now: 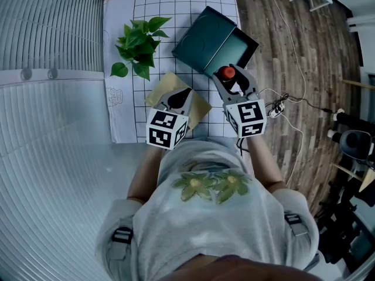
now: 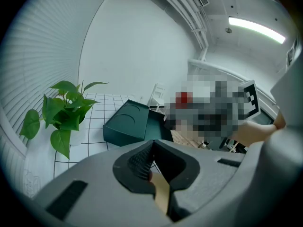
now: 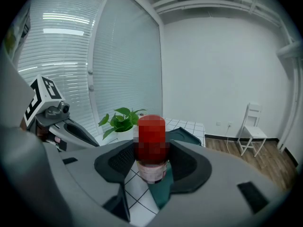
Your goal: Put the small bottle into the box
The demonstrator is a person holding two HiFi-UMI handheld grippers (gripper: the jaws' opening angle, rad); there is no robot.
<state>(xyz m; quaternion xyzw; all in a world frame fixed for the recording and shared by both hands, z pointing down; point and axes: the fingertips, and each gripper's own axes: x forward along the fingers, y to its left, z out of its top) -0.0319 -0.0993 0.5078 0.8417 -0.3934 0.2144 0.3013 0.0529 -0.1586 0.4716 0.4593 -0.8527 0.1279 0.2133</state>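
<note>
Red on its cap, the small bottle [image 1: 227, 72] stands upright between the jaws of my right claw [image 1: 230, 81] in the head view. It appears there at the near edge of the dark green box [image 1: 202, 37], which lies open on the white checked cloth [image 1: 170, 4] that covers the counter. A green plant [image 1: 137, 43] stands on the cloth to the left of the box. My left claw [image 1: 177, 95] is over a tan sheet [image 1: 200, 107], near the right one.

From the left gripper view I see the jaws pressed together, with an edge of the tan sheet pinched between them. The box and the plant are further away on the cloth.

From the right gripper view the two jaws are closed on the bottle and press its sides. Part of the box shows just behind it, and the plant is further to the left.
</note>
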